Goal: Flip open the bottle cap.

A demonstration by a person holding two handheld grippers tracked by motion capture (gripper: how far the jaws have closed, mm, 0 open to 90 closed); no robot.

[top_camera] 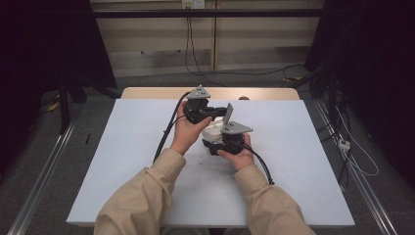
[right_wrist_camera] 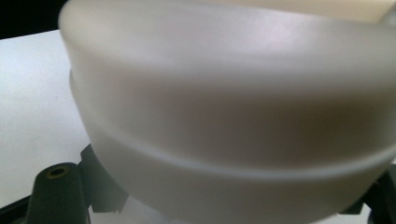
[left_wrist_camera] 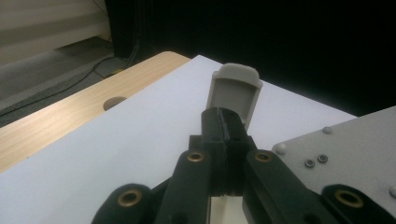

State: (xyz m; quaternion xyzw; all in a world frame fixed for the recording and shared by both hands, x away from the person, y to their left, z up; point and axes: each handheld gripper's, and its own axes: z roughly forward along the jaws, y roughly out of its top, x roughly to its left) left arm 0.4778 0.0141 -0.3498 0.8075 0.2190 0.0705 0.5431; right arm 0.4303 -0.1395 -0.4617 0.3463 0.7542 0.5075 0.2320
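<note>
Left gripper (top_camera: 215, 111) is seen in the high view over the far middle of the white table sheet (top_camera: 122, 161), gripped by the person's left hand (top_camera: 188, 132), cable trailing back toward the sleeve. In the left gripper view its jaws are pressed together on the lower edge of a grey lid flap (left_wrist_camera: 234, 93), which stands upright above the jaw tips; the same flap (top_camera: 228, 114) appears tilted up between the two grippers in the high view.

White container (top_camera: 214, 131) is located at the table's centre, just right of the left hand and touching the right gripper's front.

Right gripper (top_camera: 215, 145) is held by the right hand (top_camera: 239, 155), just nearer the person than the container. In the right gripper view the container's rounded white wall (right_wrist_camera: 233, 116) is seen very close, blurred, and hides the jaw tips; the jaws are nearly closed, apparently pinching the container's lower edge, though the contact itself cannot be made out.
</note>
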